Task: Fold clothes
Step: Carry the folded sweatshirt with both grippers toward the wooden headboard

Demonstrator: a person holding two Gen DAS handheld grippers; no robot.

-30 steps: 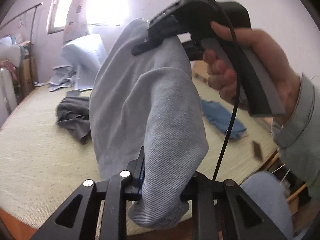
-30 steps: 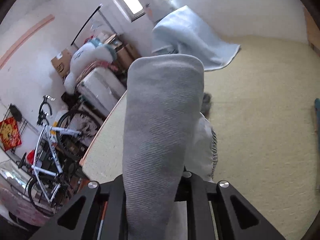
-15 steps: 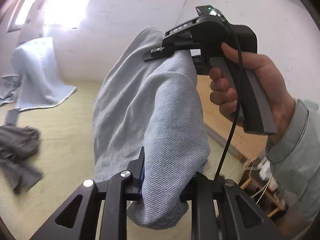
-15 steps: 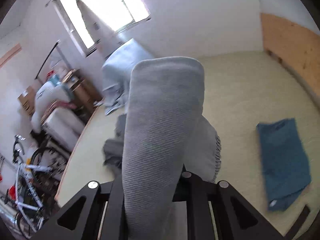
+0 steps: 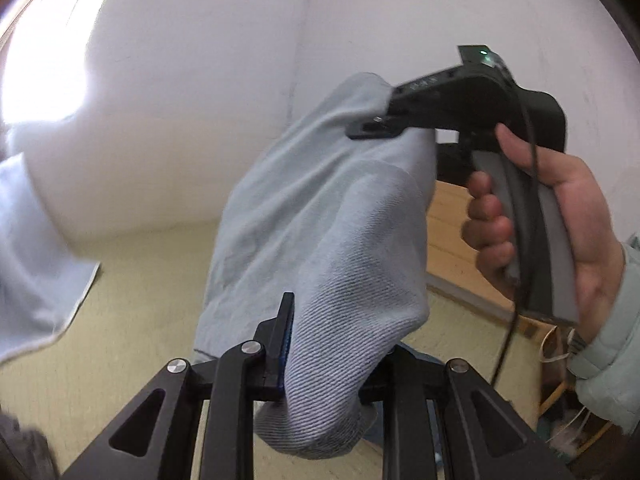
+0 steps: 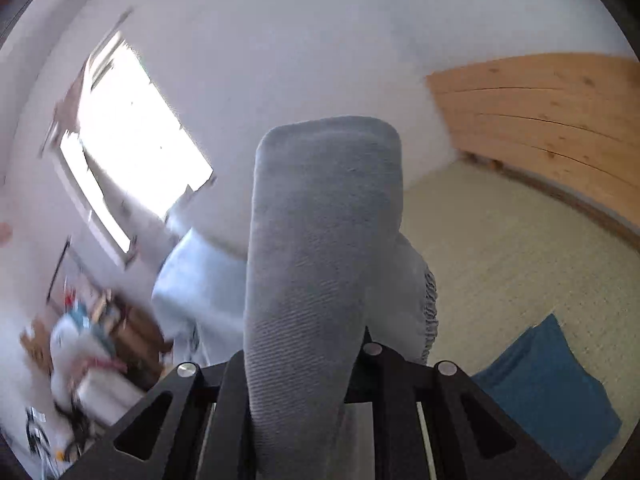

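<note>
Grey cloth hangs in the air, pinched tight by the left gripper and right gripper; one loose pinch could drop it on the mat

The grey garment is soft knitted cloth with a fine ribbed weave, matt; each claw, left claw and right claw, is matt black plastic with shiny metal rivets; the wall panel is bare knotty wood; the floor mat looks coarse and woven; the blue cloth is matt.
</note>
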